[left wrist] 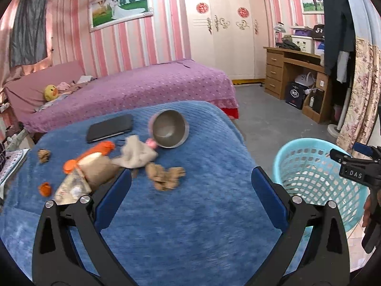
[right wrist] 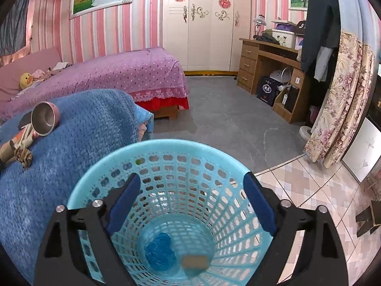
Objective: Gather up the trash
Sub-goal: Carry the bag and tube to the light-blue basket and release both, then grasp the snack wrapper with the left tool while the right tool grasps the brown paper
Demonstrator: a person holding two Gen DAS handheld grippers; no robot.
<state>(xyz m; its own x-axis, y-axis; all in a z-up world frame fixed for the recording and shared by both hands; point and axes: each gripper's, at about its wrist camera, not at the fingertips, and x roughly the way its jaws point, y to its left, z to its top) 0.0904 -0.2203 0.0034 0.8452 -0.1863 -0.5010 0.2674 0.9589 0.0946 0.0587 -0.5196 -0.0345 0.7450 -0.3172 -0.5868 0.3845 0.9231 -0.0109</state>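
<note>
The blue fleece blanket (left wrist: 195, 214) fills the left wrist view, spread over a raised surface. At 3 o'clock of it stands one turquoise plastic lattice wastebasket (right wrist: 181, 164), just beside the blanket's edge.

On the blanket, toward 10 o'clock in the left wrist view, lies a cluster: one flat black phone-like slab (left wrist: 110, 127); one grey metal bowl with a pink outside (left wrist: 169, 128), tipped on its side just to the right of the slab; one beige crumpled cloth (left wrist: 137, 153) touching the bowl's lower edge; one tan bottle-like container with an orange cap (left wrist: 95, 166) below the slab, blurred; one orange round lid (left wrist: 44, 189) lying apart at 8 o'clock of the cluster. Brown crumpled paper wads count two: the bigger brown wad (left wrist: 165, 176) at the centre, the small brown wad (left wrist: 44, 155) at 9 o'clock.

Inside the wastebasket, on its floor, are two pieces: one blue crinkled plastic wad (right wrist: 159, 252) and, at its 4 o'clock, one tan rectangular block (right wrist: 194, 261).

The left gripper (left wrist: 190, 186) hangs over the blanket, fingers spread to their widest, with nothing between them; the bigger wad lies just ahead of its left finger. The right gripper (right wrist: 191, 200) points into the wastebasket's mouth, fingers wide apart and empty.
</note>
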